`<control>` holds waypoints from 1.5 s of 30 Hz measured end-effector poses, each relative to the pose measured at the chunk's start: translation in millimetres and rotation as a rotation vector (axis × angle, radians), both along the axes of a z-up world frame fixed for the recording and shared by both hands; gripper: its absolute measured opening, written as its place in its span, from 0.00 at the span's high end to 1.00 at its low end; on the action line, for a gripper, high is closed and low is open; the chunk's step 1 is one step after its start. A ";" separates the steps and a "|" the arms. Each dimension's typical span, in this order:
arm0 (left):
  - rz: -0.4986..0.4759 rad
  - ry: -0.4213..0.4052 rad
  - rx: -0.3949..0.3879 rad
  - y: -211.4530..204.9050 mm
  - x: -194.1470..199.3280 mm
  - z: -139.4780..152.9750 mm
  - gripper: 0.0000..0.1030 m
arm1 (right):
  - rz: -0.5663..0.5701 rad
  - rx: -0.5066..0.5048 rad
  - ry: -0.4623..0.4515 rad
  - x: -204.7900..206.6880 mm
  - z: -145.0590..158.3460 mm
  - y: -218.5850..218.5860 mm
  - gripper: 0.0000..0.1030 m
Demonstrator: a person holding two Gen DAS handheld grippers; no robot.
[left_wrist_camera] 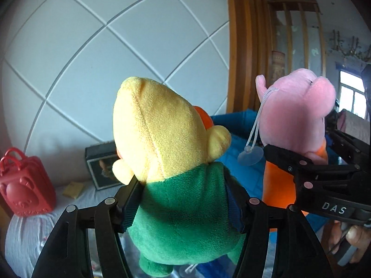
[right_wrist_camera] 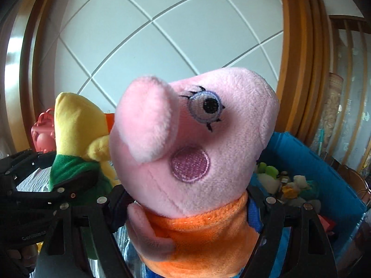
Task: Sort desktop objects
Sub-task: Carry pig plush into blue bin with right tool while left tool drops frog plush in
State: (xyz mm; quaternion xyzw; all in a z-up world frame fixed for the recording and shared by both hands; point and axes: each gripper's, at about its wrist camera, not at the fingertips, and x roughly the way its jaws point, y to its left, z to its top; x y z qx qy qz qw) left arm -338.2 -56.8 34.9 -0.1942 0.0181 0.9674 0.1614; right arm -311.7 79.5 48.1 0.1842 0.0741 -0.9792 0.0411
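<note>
My left gripper [left_wrist_camera: 183,199] is shut on a yellow plush toy in a green shirt [left_wrist_camera: 162,139], held up in the air with its back to the camera. My right gripper [right_wrist_camera: 190,208] is shut on a pink pig plush in an orange dress [right_wrist_camera: 192,139], also held up. In the left wrist view the pig plush [left_wrist_camera: 294,111] and the right gripper [left_wrist_camera: 308,162] are to the right, a clear suction cup on a cord [left_wrist_camera: 250,155] hanging from the pig. In the right wrist view the yellow plush [right_wrist_camera: 76,127] and the left gripper [right_wrist_camera: 46,185] are at the left.
A blue fabric bin [right_wrist_camera: 324,173] holding several small toys sits below right; it also shows behind the toys in the left wrist view [left_wrist_camera: 241,125]. A red bear-print case [left_wrist_camera: 25,185], a dark box [left_wrist_camera: 102,164] and a yellow pad [left_wrist_camera: 73,190] lie on the grey cloth [left_wrist_camera: 27,236].
</note>
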 end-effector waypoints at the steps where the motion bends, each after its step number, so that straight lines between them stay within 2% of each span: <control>1: -0.017 0.011 0.006 13.5 1.1 8.3 0.38 | -0.015 -0.009 0.017 7.1 9.4 13.0 0.23; 6: -0.076 0.064 0.019 90.0 4.9 41.0 0.36 | -0.083 -0.025 0.100 33.5 50.8 86.6 0.23; 10: -0.096 0.076 0.029 154.1 -5.2 57.8 0.35 | -0.113 -0.025 0.105 31.8 73.0 154.3 0.23; 14: -0.086 0.078 0.020 211.3 -25.7 65.9 0.34 | -0.140 -0.034 0.063 8.0 78.5 222.1 0.23; 20: -0.048 0.051 -0.015 264.6 -60.6 67.7 0.32 | -0.181 -0.063 -0.022 -46.7 59.7 299.2 0.23; 24: -0.009 0.021 -0.036 278.0 -91.3 60.8 0.31 | -0.184 -0.066 -0.069 -81.7 46.8 320.1 0.23; 28: 0.028 0.001 -0.049 285.6 -115.0 63.6 0.20 | -0.166 -0.056 -0.119 -112.2 38.3 327.6 0.19; 30: 0.034 -0.004 -0.043 285.7 -123.7 70.5 0.14 | -0.174 -0.039 -0.128 -121.5 35.5 329.5 0.13; 31: 0.038 0.001 -0.047 286.8 -125.5 74.4 0.04 | -0.178 -0.039 -0.134 -124.7 35.5 331.0 0.12; 32: 0.041 0.008 -0.053 287.3 -126.8 77.9 0.01 | -0.187 -0.049 -0.142 -126.7 35.6 333.4 0.11; 36: 0.043 0.061 -0.068 284.8 -116.0 92.8 0.01 | -0.184 -0.119 -0.141 -119.5 31.7 344.2 0.10; 38: 0.042 0.067 -0.056 281.9 -110.0 95.9 0.01 | -0.177 -0.141 -0.140 -114.8 30.4 346.3 0.04; 45: 0.009 0.053 -0.076 285.8 -95.1 90.0 0.01 | -0.176 -0.133 -0.195 -112.7 23.3 337.5 0.02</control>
